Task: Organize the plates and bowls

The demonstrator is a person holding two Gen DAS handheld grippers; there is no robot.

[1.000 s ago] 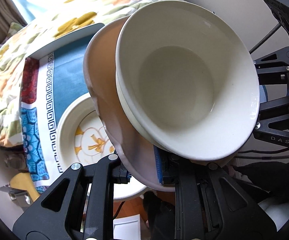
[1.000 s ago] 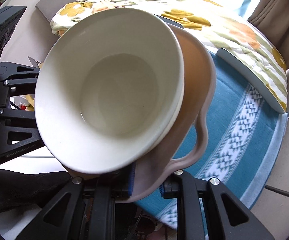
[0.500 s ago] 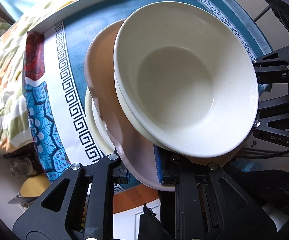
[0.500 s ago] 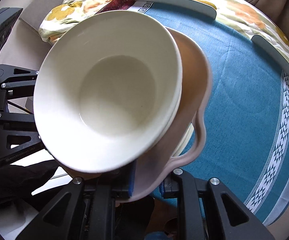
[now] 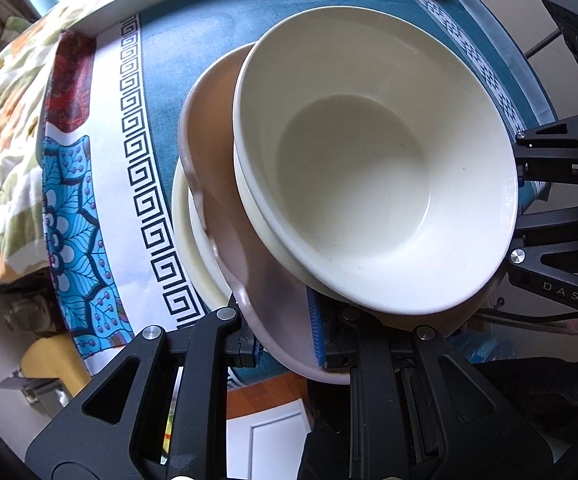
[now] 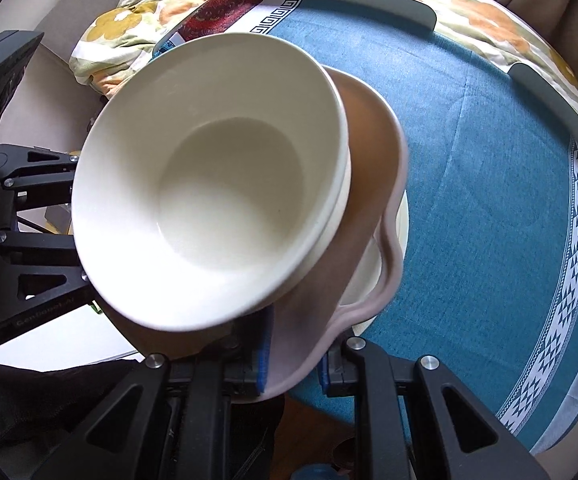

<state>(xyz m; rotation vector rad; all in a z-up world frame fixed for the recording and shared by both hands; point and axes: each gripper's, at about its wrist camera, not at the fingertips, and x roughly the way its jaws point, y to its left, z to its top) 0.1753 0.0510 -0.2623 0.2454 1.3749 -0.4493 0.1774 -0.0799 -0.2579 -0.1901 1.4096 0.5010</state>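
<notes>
- Pink plate (image 5: 225,184) carrying stacked white bowls (image 5: 373,168), jaws of both grippers clamped on opposite rims.
- Cream plate (image 5: 187,240) on tabletop (image 6: 489,160) lies directly beneath; lower straight.

Nested white bowls (image 5: 369,184) on tilted pink plate (image 5: 217,128) above cream plate (image 5: 187,224).

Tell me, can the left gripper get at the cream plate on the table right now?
Probably not. The left gripper is shut on the pink plate's rim, sharing the load of stacked white bowls, and that pink plate covers most of the cream plate beneath it.
</notes>
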